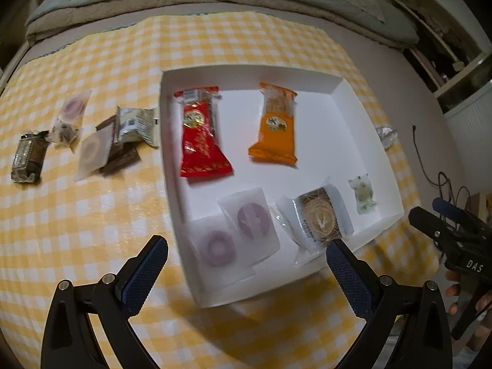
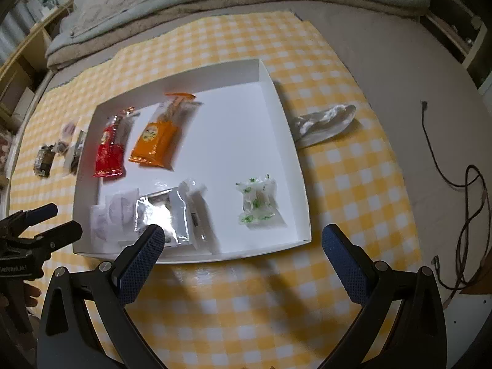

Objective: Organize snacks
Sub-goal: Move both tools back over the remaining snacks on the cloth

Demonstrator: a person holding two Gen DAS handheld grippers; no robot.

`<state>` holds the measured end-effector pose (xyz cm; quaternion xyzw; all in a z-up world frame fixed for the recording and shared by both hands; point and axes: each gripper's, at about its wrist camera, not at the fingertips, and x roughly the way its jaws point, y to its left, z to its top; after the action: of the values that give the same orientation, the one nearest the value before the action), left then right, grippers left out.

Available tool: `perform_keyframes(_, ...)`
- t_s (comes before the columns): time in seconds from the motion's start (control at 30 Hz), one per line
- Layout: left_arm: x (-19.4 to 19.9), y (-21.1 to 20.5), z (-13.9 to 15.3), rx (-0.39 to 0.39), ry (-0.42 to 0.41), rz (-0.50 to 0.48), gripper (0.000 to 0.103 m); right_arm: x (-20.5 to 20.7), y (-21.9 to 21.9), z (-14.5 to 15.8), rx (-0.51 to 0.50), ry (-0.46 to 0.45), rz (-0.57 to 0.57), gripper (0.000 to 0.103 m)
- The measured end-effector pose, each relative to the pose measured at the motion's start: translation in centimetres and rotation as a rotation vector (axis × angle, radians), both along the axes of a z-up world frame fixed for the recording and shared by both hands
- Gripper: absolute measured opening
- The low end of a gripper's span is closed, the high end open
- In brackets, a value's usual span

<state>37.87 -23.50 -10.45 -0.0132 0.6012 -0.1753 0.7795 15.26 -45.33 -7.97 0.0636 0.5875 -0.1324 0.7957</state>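
Both grippers, left gripper (image 1: 246, 264) and right gripper (image 2: 240, 246), hang spread and empty over the shallow white cardboard tray (image 1: 369, 117), six snacks inside; best reach left of it for the loose dark-wrapped snack bar (image 1: 29, 156).

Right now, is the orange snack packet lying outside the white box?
No, the orange snack packet lies inside the white box, beside the red snack packet.

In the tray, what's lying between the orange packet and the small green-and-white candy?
Nothing: bare white tray floor separates the orange packet from the green-and-white candy, clearest in the right wrist view.
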Motion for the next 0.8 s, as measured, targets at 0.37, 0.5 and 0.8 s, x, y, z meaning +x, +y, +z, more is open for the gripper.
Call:
perform_keyframes(0.37, 0.1, 6.0, 3.1, 0.014, -0.069, 0.071, 0.103, 0.7, 3.9, 2.1, 0.000, -0.071, 0.040, 0.103)
perform_keyframes(0.5, -0.4, 8.8, 4.8, 0.033, -0.121, 0.100, 0.103, 1.3, 6.3, 2.8, -0.001, -0.109, 0.078, 0.103)
perform_keyframes(0.8, -2.1, 15.5, 8.5, 0.063, -0.232, 0.171, 0.103, 3.2, 12.4, 3.8, 0.025, -0.219, 0.158, 0.103)
